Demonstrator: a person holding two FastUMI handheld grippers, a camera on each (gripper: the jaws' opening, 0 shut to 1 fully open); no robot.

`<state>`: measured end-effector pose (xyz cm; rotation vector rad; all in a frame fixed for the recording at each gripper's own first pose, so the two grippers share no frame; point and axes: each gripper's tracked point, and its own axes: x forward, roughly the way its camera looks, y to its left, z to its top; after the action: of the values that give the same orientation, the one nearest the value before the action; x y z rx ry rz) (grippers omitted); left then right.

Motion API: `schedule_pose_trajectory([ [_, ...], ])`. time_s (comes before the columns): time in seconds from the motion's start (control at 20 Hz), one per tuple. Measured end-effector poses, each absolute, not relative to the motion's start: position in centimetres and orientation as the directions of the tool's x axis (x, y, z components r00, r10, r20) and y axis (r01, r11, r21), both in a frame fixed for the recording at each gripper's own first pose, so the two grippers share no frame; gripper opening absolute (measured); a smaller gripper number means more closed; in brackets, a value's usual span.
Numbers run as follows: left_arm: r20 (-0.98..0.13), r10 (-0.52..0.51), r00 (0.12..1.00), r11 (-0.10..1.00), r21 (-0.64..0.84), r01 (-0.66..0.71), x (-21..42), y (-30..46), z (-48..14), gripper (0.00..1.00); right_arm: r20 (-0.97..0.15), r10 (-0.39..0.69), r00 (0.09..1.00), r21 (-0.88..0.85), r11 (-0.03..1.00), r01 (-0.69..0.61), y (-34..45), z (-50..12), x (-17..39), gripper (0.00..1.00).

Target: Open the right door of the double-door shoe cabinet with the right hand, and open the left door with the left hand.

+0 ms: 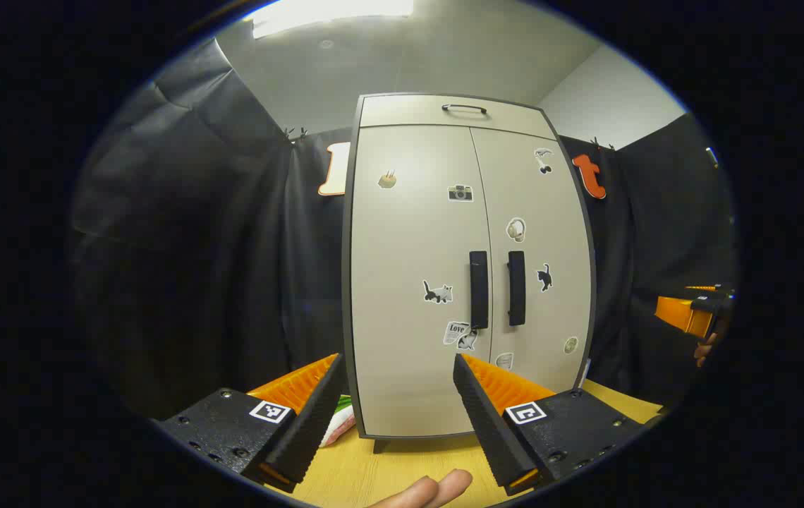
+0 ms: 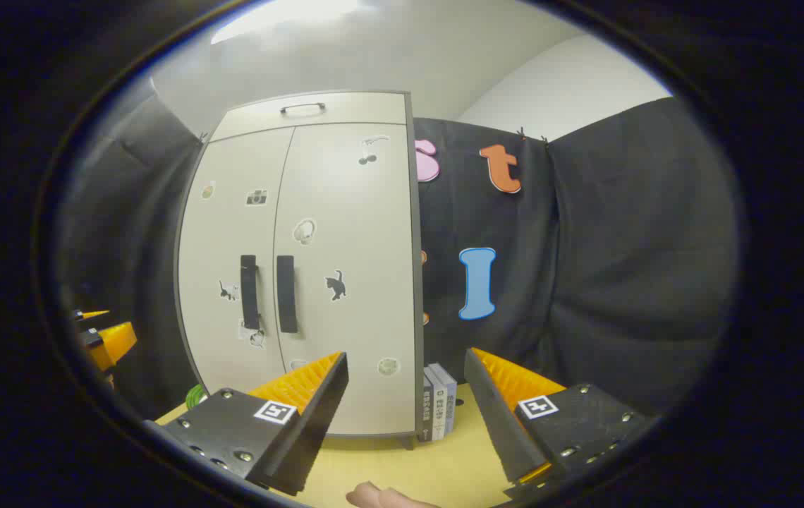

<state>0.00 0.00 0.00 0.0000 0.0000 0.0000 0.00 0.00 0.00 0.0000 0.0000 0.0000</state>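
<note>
Shoe cabinet (image 2: 303, 268) doors closed; right gripper (image 2: 405, 370) jaws apart.

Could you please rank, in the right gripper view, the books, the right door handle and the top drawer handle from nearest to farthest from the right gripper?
From the right gripper:
1. Books, upright beside the cabinet's right side.
2. Right door handle, mid-height, left of centre.
3. Top drawer handle, at the cabinet's top.

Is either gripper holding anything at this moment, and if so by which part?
Nothing is held. The left gripper and the right gripper are both open, short of the shoe cabinet, whose two doors are shut.
</note>
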Motion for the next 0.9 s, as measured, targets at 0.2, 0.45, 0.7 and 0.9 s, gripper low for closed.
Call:
schedule_pose_trajectory([
  [0.2,-0.011,-0.024,1.000,1.000,-0.002,0.024,0.4,-1.0,-0.7,0.95,0.006,0.023,1.000,-0.013,1.000,-0.023,0.5,-0.2,0.0,0.98],
  [0.45,-0.022,-0.071,0.997,0.997,-0.021,0.070,1.0,-2.7,-1.6,0.95,-0.024,0.027,0.999,-0.044,0.999,-0.028,0.5,-2.0,0.5,0.98],
  [0.7,-0.031,-0.071,0.997,0.997,-0.046,0.070,1.3,-2.6,-1.9,0.94,-0.057,0.038,0.998,-0.046,0.998,-0.041,0.5,-4.0,1.0,0.99],
  [0.9,-0.014,-0.035,0.999,0.999,-0.027,0.035,1.2,-1.2,-1.3,0.95,-0.067,0.053,0.996,-0.038,0.998,-0.055,1.1,-4.2,1.6,0.98],
])
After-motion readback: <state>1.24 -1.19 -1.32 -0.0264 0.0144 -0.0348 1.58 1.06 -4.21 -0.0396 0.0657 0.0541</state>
